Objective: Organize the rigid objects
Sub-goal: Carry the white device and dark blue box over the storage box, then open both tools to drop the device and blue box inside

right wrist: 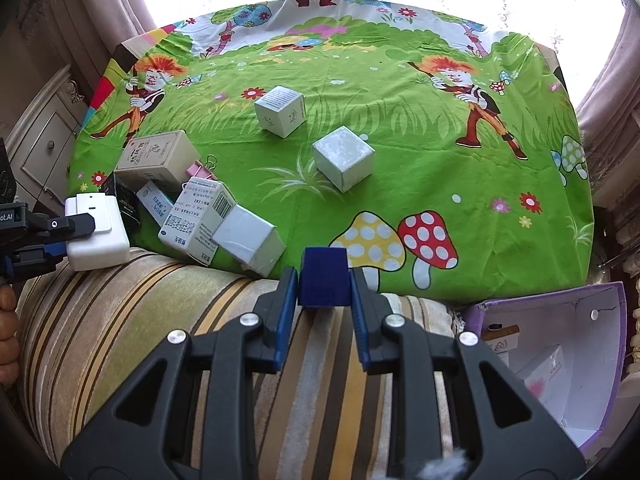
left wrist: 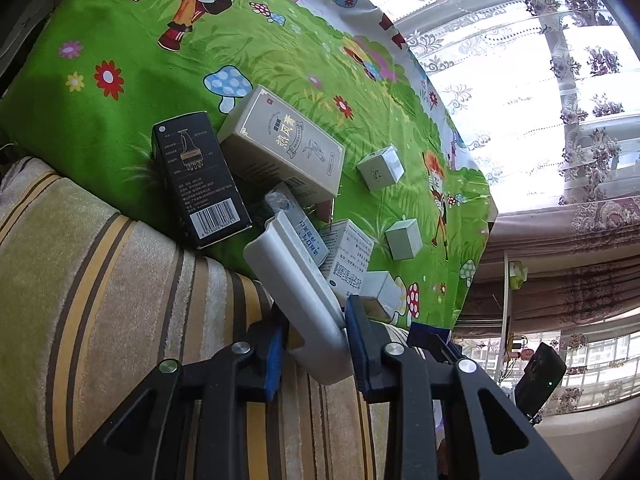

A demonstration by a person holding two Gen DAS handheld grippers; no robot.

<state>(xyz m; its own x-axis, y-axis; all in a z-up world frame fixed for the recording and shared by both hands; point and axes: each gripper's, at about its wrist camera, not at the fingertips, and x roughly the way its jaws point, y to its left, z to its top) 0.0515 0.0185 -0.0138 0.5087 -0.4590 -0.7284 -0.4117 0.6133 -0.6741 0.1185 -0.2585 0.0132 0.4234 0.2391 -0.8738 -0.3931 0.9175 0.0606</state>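
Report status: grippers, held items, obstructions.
Left gripper shut on white box. Right gripper shut on blue block. Purple bin unobstructed.

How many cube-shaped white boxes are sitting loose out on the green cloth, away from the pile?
2: one printed cube farther back, one plain cube nearer the cloth's middle. Others may hide within the pile.

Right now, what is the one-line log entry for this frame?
left gripper: holds white box | right gripper: holds blue block | purple bin: open | loose boxes remain on green cloth
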